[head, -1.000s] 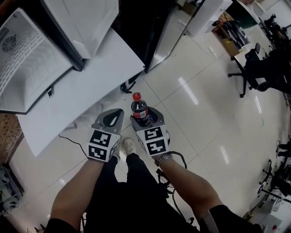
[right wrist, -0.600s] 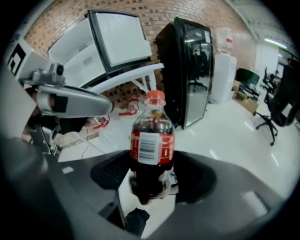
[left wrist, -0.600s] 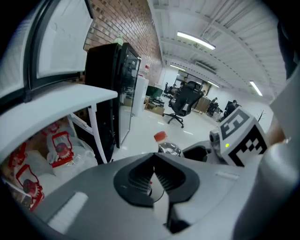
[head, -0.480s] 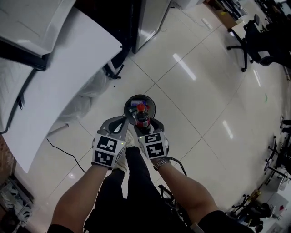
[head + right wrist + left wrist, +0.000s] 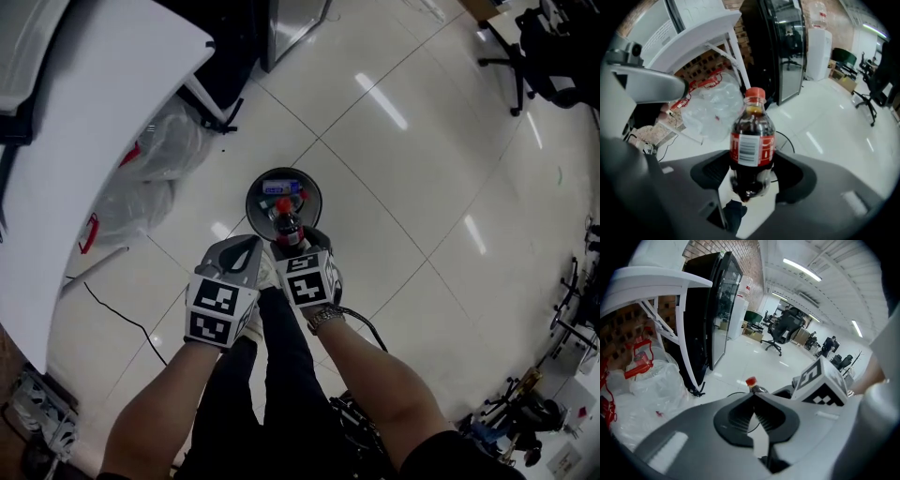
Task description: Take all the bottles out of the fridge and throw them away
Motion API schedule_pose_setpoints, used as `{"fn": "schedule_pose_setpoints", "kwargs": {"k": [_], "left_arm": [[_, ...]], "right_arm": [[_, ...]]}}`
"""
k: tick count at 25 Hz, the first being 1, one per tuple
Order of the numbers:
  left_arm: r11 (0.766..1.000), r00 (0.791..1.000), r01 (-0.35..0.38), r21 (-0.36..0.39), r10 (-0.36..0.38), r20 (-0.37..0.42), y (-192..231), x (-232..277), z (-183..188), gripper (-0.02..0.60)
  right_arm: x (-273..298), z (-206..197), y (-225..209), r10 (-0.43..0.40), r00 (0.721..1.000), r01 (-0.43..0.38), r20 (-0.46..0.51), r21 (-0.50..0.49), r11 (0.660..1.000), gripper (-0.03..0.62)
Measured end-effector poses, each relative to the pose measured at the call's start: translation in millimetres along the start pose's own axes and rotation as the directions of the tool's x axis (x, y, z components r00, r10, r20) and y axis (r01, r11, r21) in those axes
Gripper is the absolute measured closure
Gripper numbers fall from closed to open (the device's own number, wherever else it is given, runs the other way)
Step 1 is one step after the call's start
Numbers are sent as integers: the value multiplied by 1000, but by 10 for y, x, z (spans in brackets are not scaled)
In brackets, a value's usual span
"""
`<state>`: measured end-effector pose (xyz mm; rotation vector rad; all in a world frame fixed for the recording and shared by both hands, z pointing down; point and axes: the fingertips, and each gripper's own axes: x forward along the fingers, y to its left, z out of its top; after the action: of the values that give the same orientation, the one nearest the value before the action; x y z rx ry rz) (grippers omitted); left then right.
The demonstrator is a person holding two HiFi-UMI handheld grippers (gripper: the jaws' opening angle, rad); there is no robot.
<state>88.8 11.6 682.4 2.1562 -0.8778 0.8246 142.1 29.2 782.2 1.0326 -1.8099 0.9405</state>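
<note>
A cola bottle [image 5: 286, 223] with a red cap and red label stands upright in my right gripper [image 5: 296, 246], which is shut on its lower body. In the right gripper view the bottle [image 5: 752, 143] fills the middle, with the right gripper's [image 5: 751, 177] jaws pressed on both sides. Bottle and gripper hang over the near rim of a round dark bin [image 5: 257, 190] on the floor, which holds other bottles. My left gripper [image 5: 244, 253] is just left of it, shut and empty. In the left gripper view the left gripper's [image 5: 754, 401] jaws meet, and the bottle's cap [image 5: 751, 381] shows beyond.
The black glass-door fridge [image 5: 712, 310] stands behind, also seen as the fridge [image 5: 780, 42] in the right gripper view. Clear plastic bags [image 5: 159, 141] lie under a white table [image 5: 94, 112] at left. A cable [image 5: 112, 309] runs over the tiled floor. Office chairs [image 5: 553, 47] are far right.
Both grippers have moved away from the fridge to the bin. The bottle, still held by the right gripper, now hangs over the bin's near rim.
</note>
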Motion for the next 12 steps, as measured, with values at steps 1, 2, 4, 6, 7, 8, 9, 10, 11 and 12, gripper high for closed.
{"fn": "schedule_pose_setpoints", "kwargs": {"k": [1,2,4,6,7,8,9,10,11,12], "left_arm": [[1000,1000,0,-2,0,-7,5,18,-36,578],[1000,1000,-3,-5,3,-14,20,29,-68,578],[1000,1000,-9,-9,9,-22,62,42,-103,578],[1000,1000,-15,-12,15,-21,97,46,-109,578],[1000,1000,-18,-13,18,-20,102,39,-102,578],[1000,1000,-20,-14,20,-16,99,26,-85,578],[1000,1000,-22,-14,21,-11,92,9,-56,578],[1000,1000,-23,-13,23,-4,87,-10,-19,578],[1000,1000,-26,-13,27,3,87,-36,19,578],[999,999,-31,-14,31,10,92,-71,52,578]], "right_arm": [[44,-26,-27,-11,1000,11,-2,0,1000,296],[68,-33,-51,-25,1000,25,5,-3,1000,295],[70,16,-71,-43,998,44,38,-17,999,307],[50,71,-61,-41,998,42,57,-25,999,309],[32,80,-54,-37,998,38,59,-22,999,307],[6,80,-51,-35,998,36,58,-18,999,309],[-27,81,-52,-35,998,36,58,-16,999,309],[-65,88,-56,-36,998,37,60,-15,999,309],[-105,99,-56,-38,997,39,62,-15,999,309],[-149,112,-48,-39,997,40,66,-14,999,309]]}}
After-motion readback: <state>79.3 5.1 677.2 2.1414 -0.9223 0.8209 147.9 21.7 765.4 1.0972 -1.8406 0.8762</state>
